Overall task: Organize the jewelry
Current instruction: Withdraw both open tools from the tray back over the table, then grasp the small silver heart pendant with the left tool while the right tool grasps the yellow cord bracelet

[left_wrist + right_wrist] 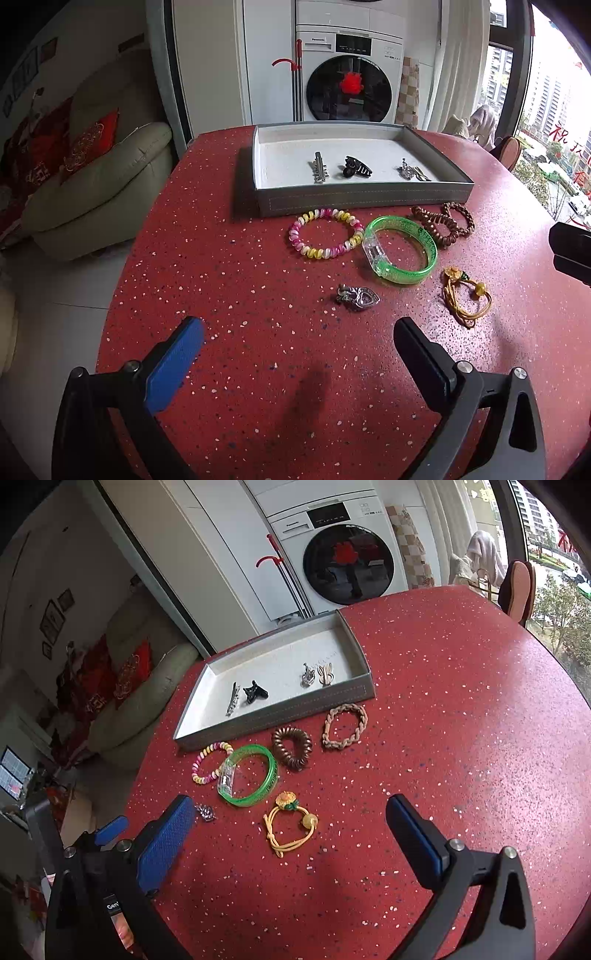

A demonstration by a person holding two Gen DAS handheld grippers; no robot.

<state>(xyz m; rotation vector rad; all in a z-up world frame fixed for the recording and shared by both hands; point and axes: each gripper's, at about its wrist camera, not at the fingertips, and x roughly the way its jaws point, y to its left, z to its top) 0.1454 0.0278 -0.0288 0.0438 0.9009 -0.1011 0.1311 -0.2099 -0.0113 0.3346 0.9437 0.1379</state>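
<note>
A grey tray [362,201] [280,712] with a white inside holds a silver clip [319,168], a black claw clip [356,168] and a silver brooch [408,172]. In front of it on the red table lie a pink-yellow spiral bracelet [325,232], a green bangle [400,251] [251,775], brown hair ties [443,223], a yellow cord bracelet [467,295] [291,821] and a silver heart clip [358,297] [207,812]. My left gripper [299,339] is open, just short of the heart clip. My right gripper [291,823] is open over the yellow cord bracelet.
The round red speckled table [240,277] drops off at its left edge towards a beige sofa [99,192]. A washing machine [349,74] stands behind the tray. A chair [517,587] is at the far right by the window.
</note>
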